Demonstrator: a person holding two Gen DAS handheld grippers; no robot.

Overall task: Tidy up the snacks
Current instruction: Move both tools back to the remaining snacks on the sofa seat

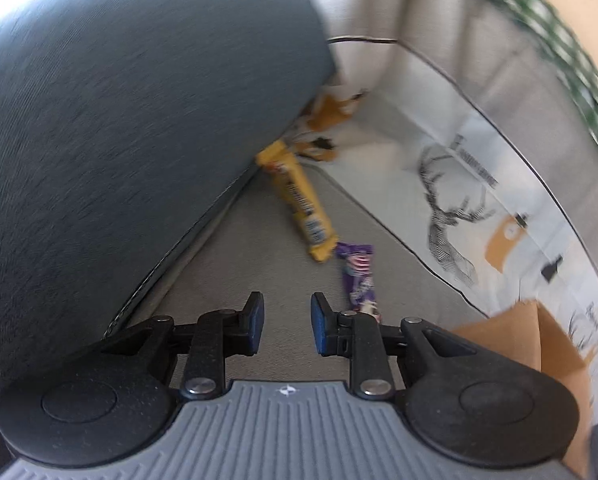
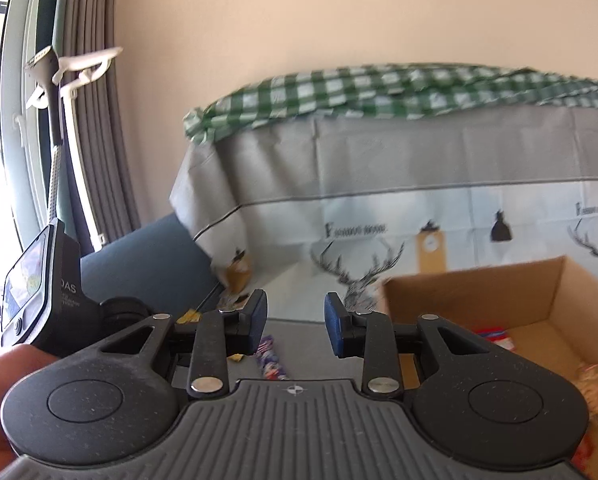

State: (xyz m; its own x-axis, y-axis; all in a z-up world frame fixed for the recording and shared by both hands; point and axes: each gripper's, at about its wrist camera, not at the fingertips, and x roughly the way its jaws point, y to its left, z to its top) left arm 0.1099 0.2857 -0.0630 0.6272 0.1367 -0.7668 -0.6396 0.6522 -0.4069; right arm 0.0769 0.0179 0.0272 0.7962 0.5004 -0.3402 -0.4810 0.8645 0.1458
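Both grippers, left gripper (image 1: 287, 322) and right gripper (image 2: 296, 322), are hanging narrowly parted and empty; next they are needing the purple foil snack packet (image 1: 359, 276) for the brown cardboard box (image 2: 499, 292).

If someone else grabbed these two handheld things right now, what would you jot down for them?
Left gripper: fingers apart, nothing between them, aimed down at the grey seat.
Right gripper: fingers apart, holding nothing, facing the cardboard box.
Loose on the seat: a yellow bar and a purple bar, lying close end to end; more orange wrappers farther back by the dark cushion.
Done: a few snacks already lie in the box.
Left: pick up the loose bars and wrappers and put them in the box.
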